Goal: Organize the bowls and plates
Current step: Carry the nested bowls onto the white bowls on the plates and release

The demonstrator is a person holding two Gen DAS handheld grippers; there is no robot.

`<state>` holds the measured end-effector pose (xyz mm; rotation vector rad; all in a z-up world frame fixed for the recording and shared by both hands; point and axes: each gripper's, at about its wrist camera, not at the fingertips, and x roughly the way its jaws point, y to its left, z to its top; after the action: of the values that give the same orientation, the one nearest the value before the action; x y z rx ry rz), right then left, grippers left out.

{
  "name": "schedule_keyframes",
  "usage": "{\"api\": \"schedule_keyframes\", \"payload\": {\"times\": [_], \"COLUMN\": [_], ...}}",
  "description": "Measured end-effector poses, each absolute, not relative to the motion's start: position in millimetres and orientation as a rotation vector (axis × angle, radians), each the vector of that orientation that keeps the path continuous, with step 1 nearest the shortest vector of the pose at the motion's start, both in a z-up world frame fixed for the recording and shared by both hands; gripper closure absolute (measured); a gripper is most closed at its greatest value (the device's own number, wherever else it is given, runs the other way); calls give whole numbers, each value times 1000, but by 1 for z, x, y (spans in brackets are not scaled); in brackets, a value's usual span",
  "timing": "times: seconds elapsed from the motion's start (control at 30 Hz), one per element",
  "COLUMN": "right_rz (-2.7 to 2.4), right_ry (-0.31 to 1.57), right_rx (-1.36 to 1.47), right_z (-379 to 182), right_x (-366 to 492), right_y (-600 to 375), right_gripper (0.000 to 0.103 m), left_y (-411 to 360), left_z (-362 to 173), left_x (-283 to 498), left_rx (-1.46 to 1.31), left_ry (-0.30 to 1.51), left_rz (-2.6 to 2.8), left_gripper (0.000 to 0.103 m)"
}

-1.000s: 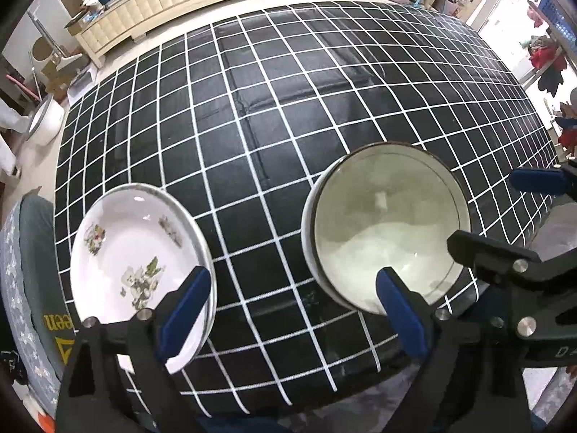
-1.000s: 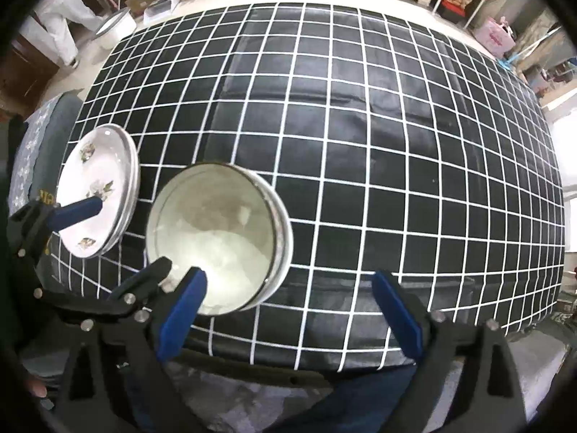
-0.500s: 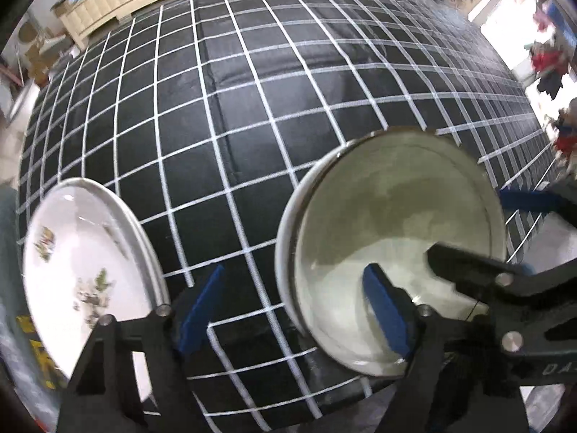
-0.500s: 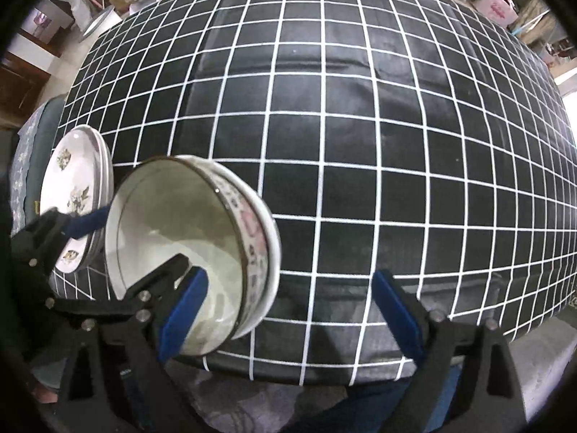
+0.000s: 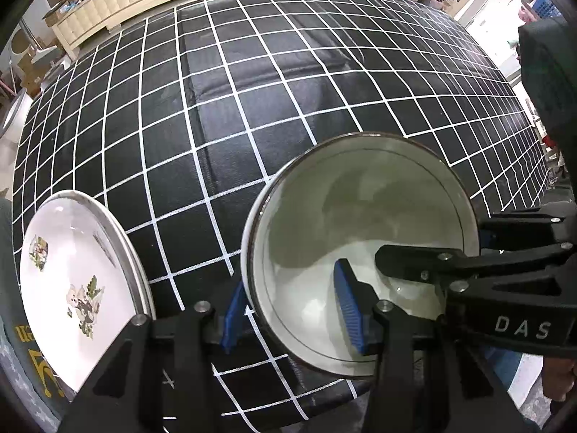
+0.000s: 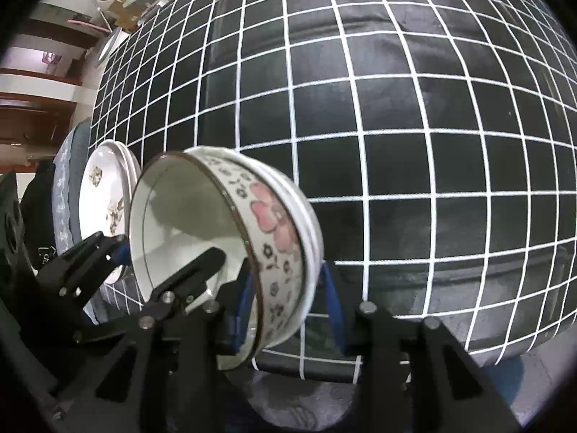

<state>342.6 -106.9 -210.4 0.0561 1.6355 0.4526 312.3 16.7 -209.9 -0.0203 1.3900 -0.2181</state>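
Left gripper (image 5: 288, 310): jaws closing astride the bowl (image 5: 360, 252) wall at the lower centre of the left view, one blue pad inside, the other outside against the near rim. Whether the pads press yet cannot be told.

Right gripper (image 6: 286, 310): jaws closing astride the opposite wall of the same bowl, lower centre of the right view; one pad inside, the other outside by the base. Contact likewise not resolvable.

Bowl: holds nothing; interior plain white with a thin dark line below the rim. Outer wall carries pink flowers and small dark blossoms. A second white rim shows under it, so it appears nested in another bowl. In the right view it looks tipped, mouth toward frame left.

Plates (image 5: 75, 281): lower left of the left view, just beside the bowl, apart from it. White, small floral prints, dark edge; a second rim beneath suggests a stack. Nothing on top.

Tablecloth (image 5: 234, 108): black with white grid, fills the frame centre under both items.
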Motion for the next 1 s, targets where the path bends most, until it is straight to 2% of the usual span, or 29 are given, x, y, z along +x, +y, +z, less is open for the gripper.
{"api": "schedule_keyframes", "payload": {"times": [0.47, 1.0], "right_rz": [439, 494], "right_ry": [1626, 1614], "right_rx": [-2, 3], "right_z": [-209, -188], "right_x": [338, 331], "right_y": [-94, -72], "right_gripper": [68, 71], "left_y": [10, 53], "left_z": [-202, -172], "left_x": [299, 279], "left_rx": [14, -1], "left_ry": [1413, 1398], "left_rz": [-191, -144], "left_gripper": [60, 61]}}
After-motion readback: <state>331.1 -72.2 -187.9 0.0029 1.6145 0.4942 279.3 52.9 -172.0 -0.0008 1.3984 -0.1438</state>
